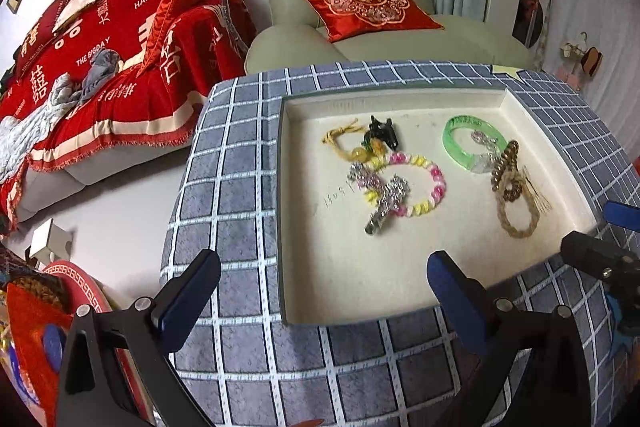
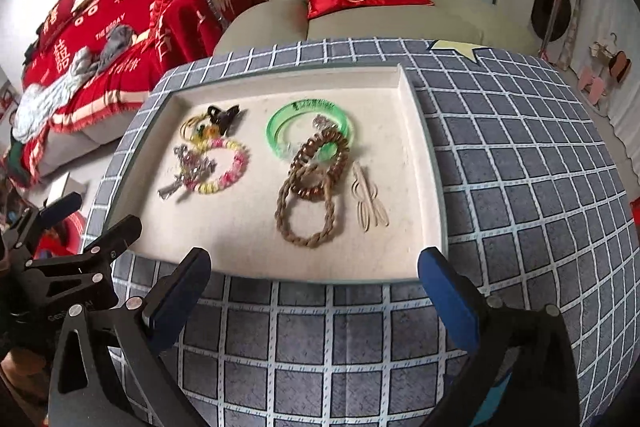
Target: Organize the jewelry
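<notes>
Cream tray [image 2: 424, 163] on the blue-grey checked tablecloth [image 2: 520, 187], jewelry all inside it. Right gripper [image 2: 316, 301] low over the tray's near edge, jaws wide apart, nothing between them. Ahead of it, toward the tray's right: twisted rope bracelet [image 2: 308, 215], brown bead bracelet [image 2: 320, 163] overlapping it, green bangle [image 2: 310, 125] behind, pale hairpins [image 2: 370, 201] just beside the rope. Left gripper [image 1: 324, 301] at the near left corner, jaws also spread and empty. Ahead of it, well apart: pink and yellow bead bracelet [image 1: 404, 183], silver rhinestone clip [image 1: 384, 197] lying across it, black claw clip [image 1: 384, 133] and yellow cord charm [image 1: 348, 143] farther back.
</notes>
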The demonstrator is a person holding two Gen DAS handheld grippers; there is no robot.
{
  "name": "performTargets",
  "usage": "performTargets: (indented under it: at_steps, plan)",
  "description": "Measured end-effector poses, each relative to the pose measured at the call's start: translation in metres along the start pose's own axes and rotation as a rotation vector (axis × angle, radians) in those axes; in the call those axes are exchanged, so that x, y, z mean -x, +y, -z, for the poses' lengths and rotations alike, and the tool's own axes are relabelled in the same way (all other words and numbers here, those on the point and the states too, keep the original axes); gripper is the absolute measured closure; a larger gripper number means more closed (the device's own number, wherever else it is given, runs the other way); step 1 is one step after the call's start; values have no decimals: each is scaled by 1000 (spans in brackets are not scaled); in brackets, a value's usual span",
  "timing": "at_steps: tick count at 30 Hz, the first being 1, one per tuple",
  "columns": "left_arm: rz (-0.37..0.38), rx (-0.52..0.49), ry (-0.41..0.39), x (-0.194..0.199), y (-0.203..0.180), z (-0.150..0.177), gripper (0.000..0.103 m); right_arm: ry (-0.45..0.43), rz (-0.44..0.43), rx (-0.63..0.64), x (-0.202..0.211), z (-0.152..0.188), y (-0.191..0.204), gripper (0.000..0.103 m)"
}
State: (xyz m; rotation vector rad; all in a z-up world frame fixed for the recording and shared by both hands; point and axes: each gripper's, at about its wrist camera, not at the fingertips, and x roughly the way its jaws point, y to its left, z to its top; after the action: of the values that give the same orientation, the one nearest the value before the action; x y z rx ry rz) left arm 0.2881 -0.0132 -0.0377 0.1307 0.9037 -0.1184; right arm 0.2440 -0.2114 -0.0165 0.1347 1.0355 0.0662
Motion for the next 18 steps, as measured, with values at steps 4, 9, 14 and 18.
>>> performTargets:
  at_steps: [4,9,14,18]
  plan:
    - [5,9,3,6,1,8,0,-1,2,7,3,6,3,0]
    - [13,28,12,16,2,20,0,-17,4,-3,10,14,1,0]
    - [11,35,-4,32,-1,35,0,-35,5,-13,19,26,-1,0]
    - [5,29,-32,44,-6,44,0,-66,-4,-36,29,36,-4,0]
